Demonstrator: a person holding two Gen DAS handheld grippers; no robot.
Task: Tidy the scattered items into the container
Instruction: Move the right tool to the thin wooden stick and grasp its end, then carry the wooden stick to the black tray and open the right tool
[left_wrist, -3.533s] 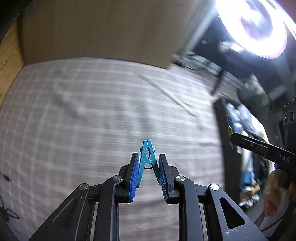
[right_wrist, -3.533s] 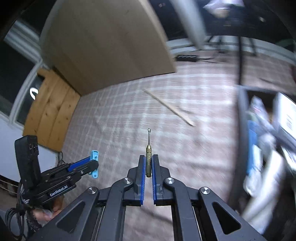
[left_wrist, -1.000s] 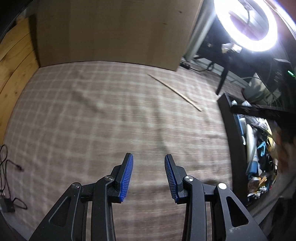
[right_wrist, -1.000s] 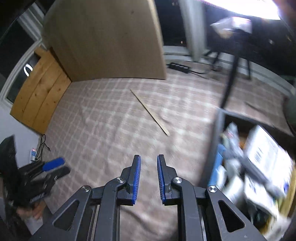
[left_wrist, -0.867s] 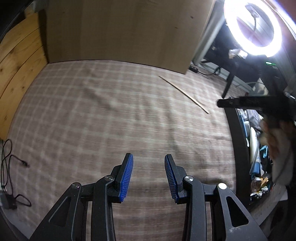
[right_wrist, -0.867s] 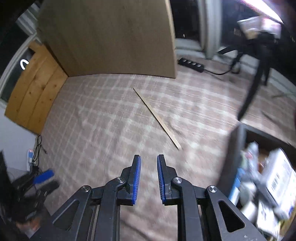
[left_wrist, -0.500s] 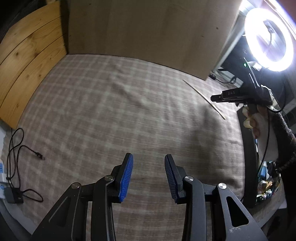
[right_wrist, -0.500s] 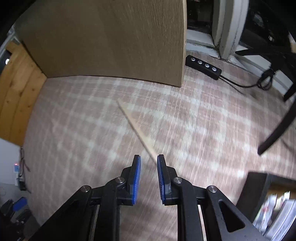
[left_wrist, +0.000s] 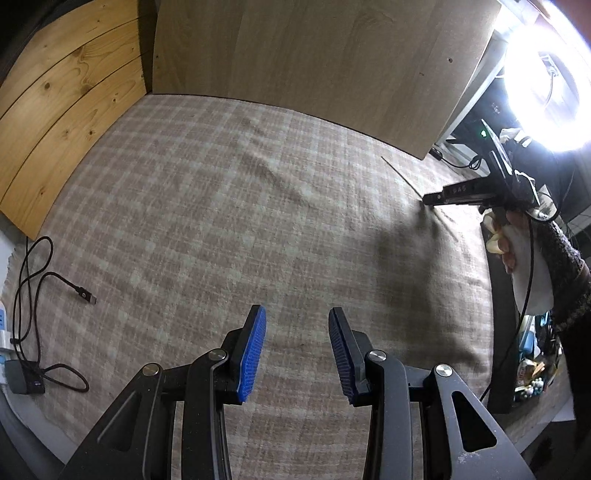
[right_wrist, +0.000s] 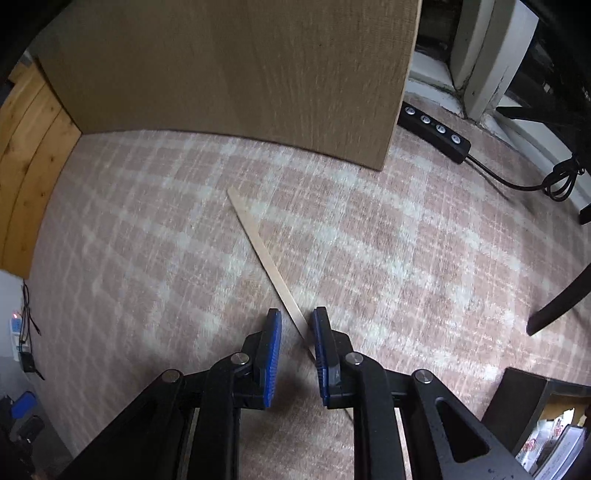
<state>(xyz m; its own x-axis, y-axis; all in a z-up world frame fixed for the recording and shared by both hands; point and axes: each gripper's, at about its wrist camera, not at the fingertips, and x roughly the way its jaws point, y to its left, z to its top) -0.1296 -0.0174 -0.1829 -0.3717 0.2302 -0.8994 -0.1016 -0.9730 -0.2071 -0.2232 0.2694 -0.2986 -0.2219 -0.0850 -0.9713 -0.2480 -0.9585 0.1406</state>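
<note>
Container (right_wrist: 524, 398), a dark box already crowded with bits, sat at the checked cloth's (left_wrist: 221, 192) right edge. Both grippers had dropped their earlier loads and left it. The right gripper (right_wrist: 295, 350) was closing astride the wooden stick (right_wrist: 258, 243), the last stray, its pads not yet pressing. The left gripper (left_wrist: 295, 350) hung released and empty. Nothing blocked the way back, though a stick that long would likely need angling in.

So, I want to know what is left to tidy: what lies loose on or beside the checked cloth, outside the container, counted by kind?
wooden stick: 1
black cable: 1
power strip: 1
Total: 3
</note>
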